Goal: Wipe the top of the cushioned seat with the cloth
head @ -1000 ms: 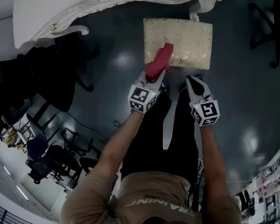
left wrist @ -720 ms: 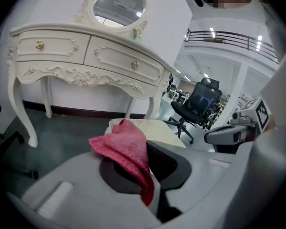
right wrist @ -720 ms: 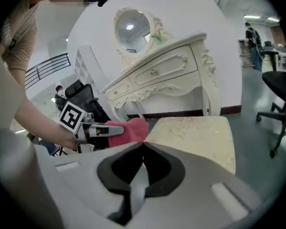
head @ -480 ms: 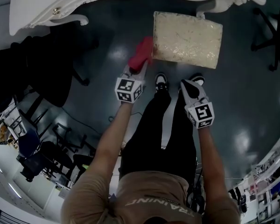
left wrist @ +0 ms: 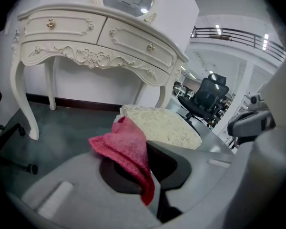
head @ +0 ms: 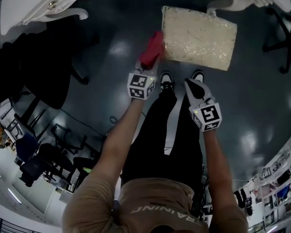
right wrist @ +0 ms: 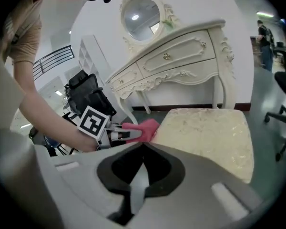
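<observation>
The cream cushioned seat [head: 199,37] stands on the dark floor in front of my feet. A red cloth [head: 153,50] hangs at its left edge, with my left gripper [head: 152,66] shut on it. In the left gripper view the cloth [left wrist: 126,149] is bunched between the jaws, with the seat [left wrist: 162,125] just behind it. My right gripper [head: 191,83] is shut and empty, held short of the seat's near edge. In the right gripper view, the right gripper [right wrist: 143,143] faces the seat [right wrist: 207,128], the cloth [right wrist: 144,128] and the left gripper [right wrist: 118,133].
A white ornate dressing table [head: 39,8] with a mirror [right wrist: 140,15] stands behind the seat. Black office chairs are at the left [head: 39,67] and far right [head: 283,25]. The person's shoes [head: 166,79] are close to the seat's near edge.
The left gripper has drawn the cloth off the seat's top toward the left; it now hangs beside the seat's left edge. The right gripper has kept its place.
</observation>
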